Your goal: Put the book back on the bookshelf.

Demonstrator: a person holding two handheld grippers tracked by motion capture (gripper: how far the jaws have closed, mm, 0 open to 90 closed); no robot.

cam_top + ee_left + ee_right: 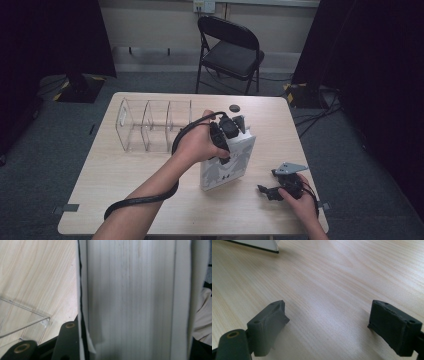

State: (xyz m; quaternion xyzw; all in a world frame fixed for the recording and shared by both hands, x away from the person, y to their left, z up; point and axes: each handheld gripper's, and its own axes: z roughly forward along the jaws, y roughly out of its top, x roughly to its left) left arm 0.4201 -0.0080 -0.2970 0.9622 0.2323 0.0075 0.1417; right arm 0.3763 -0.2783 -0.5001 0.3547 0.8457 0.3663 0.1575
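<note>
A thick white book [231,167] with a grey-patterned cover stands upright on the wooden table [150,190], right of centre. My left gripper [227,134] comes down on its top edge and is shut on it. In the left gripper view the pale page edges [132,300] sit between the black fingers [68,340]. At the front right, my right gripper [267,191] rests low over the table, apart from the book. Its grey pads [272,320] stand wide with bare wood between them, so the right gripper [329,320] is open.
A clear acrylic divider rack [150,125] stands left of the book at the back, and its corner [22,315] lies close to my left gripper. A small black disc [235,108] lies near the far edge. A black folding chair [230,50] stands beyond the table.
</note>
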